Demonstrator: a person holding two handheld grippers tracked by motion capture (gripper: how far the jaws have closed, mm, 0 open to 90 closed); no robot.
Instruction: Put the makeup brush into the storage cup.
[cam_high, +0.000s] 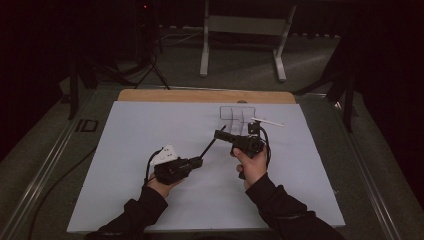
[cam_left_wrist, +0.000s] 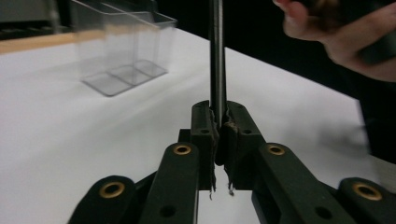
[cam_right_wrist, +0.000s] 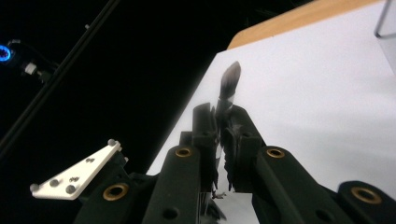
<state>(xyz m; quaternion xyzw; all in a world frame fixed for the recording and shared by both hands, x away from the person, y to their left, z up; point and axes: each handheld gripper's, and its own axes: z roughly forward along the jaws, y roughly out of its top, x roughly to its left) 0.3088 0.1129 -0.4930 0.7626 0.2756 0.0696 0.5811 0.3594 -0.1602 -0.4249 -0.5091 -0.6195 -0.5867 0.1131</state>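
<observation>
A thin dark brush (cam_high: 209, 146) spans the gap between both grippers above the white sheet (cam_high: 150, 130). My left gripper (cam_high: 199, 161), near the middle of the sheet, is shut on the handle; in the left gripper view the dark handle (cam_left_wrist: 217, 56) rises straight out of the closed left gripper (cam_left_wrist: 219, 119) toward the other hand. My right gripper (cam_high: 219, 134) points left and is shut on the brush near its head. In the right gripper view the dark bristle tip (cam_right_wrist: 229, 81) sticks out past the closed right gripper (cam_right_wrist: 223, 116).
A clear plastic compartment box (cam_high: 237, 114) stands at the back of the sheet, just beyond the right hand. A white stick (cam_high: 267, 122) lies beside it on the right. A wooden strip (cam_high: 200, 96) borders the sheet's far edge. The surroundings are dark.
</observation>
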